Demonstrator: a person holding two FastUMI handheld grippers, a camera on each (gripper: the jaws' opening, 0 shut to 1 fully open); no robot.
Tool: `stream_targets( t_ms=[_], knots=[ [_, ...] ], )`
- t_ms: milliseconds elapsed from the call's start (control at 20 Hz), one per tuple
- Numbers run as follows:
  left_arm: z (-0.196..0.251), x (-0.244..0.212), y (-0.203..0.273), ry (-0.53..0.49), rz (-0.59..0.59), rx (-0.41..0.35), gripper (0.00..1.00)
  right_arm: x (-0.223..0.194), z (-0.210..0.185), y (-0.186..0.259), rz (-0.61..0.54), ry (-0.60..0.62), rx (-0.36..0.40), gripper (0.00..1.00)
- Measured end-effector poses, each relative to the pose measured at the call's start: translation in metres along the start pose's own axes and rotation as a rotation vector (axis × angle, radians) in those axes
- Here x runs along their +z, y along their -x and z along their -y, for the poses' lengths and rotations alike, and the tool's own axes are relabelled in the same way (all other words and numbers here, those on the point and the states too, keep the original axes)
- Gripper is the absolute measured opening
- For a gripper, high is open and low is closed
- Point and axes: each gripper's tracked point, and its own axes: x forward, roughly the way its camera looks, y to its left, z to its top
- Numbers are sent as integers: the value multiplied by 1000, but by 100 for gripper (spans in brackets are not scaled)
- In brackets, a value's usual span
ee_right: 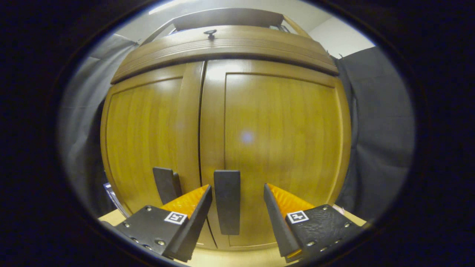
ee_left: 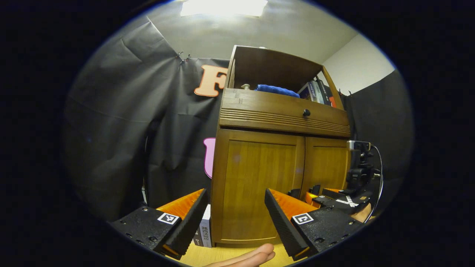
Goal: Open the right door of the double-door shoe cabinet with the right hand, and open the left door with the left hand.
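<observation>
Cabinet (ee_left: 274, 155) upright on wooden tabletop (ee_left: 222, 256), both doors shut. Left door (ee_left: 256, 185) and right door (ee_left: 326, 163) meeting at centre seam in left gripper view. Drawer (ee_left: 285, 115) with knob above doors, blue cloth (ee_left: 276, 90) and books (ee_left: 317, 92) on open shelf over it. Left tool (ee_left: 235, 217) open, gripping nothing, held back from cabinet, aimed at left door. Fingertips of a hand (ee_left: 256, 256) at bottom edge. Right tool (ee_right: 237, 215) open, empty, close up to doors. Right door handle (ee_right: 227, 202) standing between its fingers, not clamped; contact cannot be told. Left door handle (ee_right: 167, 184) just left of seam. Right tool also seen low by right door in left gripper view.
</observation>
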Motion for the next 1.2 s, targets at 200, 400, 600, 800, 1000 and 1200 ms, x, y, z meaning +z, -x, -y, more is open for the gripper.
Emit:
stream_targets(
  t_ms=[200,400,600,800,1000,1200],
  knots=[
    [-2,-1,-1,-5,2,20,95,-6,-6,-2,-4,4,53,36],
    [11,-7,-3,-15,-15,-12,95,-2,-8,10,8,-58,148,27],
    [18,-11,-3,-42,-19,-20,95,-4,-1,30,12,-48,174,29],
    [31,-14,-2,-54,-24,-49,91,-11,4,52,-31,-58,215,29],
    [36,-18,-3,-58,-28,-65,95,-9,5,61,-53,-76,250,21],
    [34,-20,-5,-64,-40,-60,95,-7,9,71,-59,-73,259,21]
  ],
)
